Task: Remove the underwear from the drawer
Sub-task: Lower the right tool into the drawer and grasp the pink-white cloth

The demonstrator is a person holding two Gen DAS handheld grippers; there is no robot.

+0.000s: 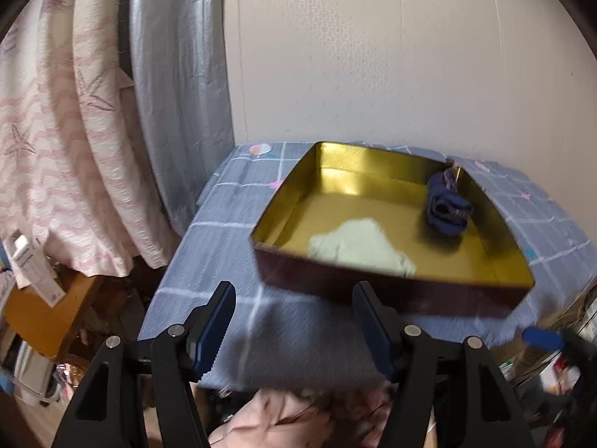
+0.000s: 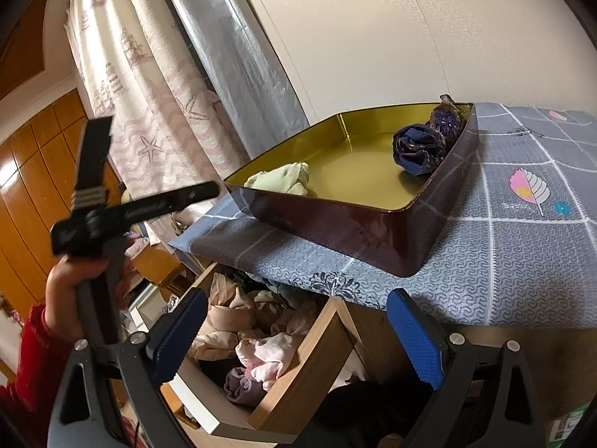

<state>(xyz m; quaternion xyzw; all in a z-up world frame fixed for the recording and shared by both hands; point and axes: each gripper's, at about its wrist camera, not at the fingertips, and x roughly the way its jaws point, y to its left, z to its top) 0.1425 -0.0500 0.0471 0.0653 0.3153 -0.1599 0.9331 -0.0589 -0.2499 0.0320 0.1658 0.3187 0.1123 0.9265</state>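
A wooden drawer (image 2: pixel 298 380) stands pulled out below the table edge, with a jumble of pink, beige and grey underwear (image 2: pixel 268 354) in it. My right gripper (image 2: pixel 296 298) hovers over that drawer, open, with nothing between its blue pads. My left gripper (image 1: pixel 293 298) is also open and holds nothing; it hangs at the table's front edge, just short of the tin box (image 1: pixel 373 295). The gold-lined box holds a pale green garment (image 1: pixel 358 246) and a rolled dark blue one (image 1: pixel 447 205). A hand in a red sleeve (image 2: pixel 71 280) grips the left tool.
The box sits on a table under a blue-grey checked cloth (image 2: pixel 522 261). Pink patterned curtains (image 1: pixel 74 130) and a silvery drape hang to the left, with a cream wall behind. Cardboard boxes (image 1: pixel 41 310) and clutter crowd the floor at the left.
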